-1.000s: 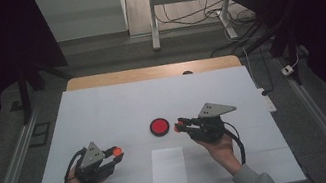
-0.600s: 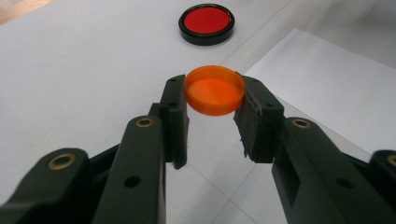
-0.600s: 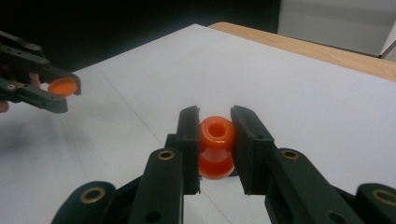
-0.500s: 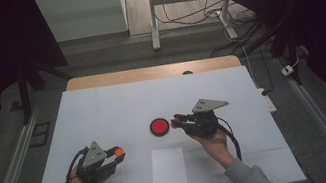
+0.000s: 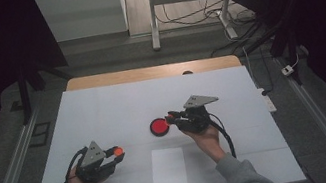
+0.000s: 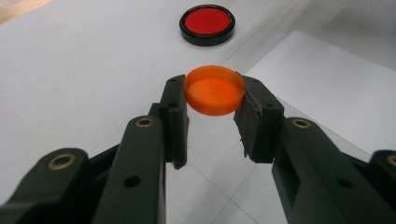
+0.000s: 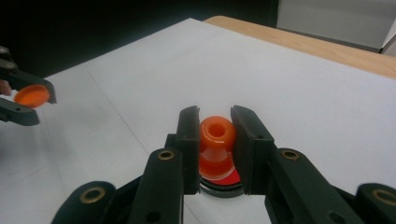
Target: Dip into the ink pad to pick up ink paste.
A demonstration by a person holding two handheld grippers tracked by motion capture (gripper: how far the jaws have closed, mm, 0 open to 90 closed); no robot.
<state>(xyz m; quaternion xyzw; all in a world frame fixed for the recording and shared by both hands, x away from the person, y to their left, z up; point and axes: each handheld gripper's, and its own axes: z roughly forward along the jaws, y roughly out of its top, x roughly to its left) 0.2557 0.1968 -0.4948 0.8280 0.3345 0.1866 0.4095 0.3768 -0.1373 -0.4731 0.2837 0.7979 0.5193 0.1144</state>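
High view: right gripper (image 5: 171, 117) has slid left since a second ago, now over the red disc (image 5: 159, 126) on the white table (image 5: 103, 112). Its jaws clamp an orange funnel-shaped piece (image 7: 216, 140), held just above the disc. Left gripper (image 5: 117, 153) unmoved, jaws grasping an orange cap (image 6: 214, 89) above the table. No readable writing or labels.

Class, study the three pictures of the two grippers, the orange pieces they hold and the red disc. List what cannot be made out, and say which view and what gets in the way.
1. Red disc: right gripper view, mostly hidden behind the orange piece and the jaws.
2. Orange piece's lower end: same view, whether it touches the disc cannot be told.
3. Orange cap in the left gripper: high view, too small to show shape.
4. Right gripper: high view, held piece too small.
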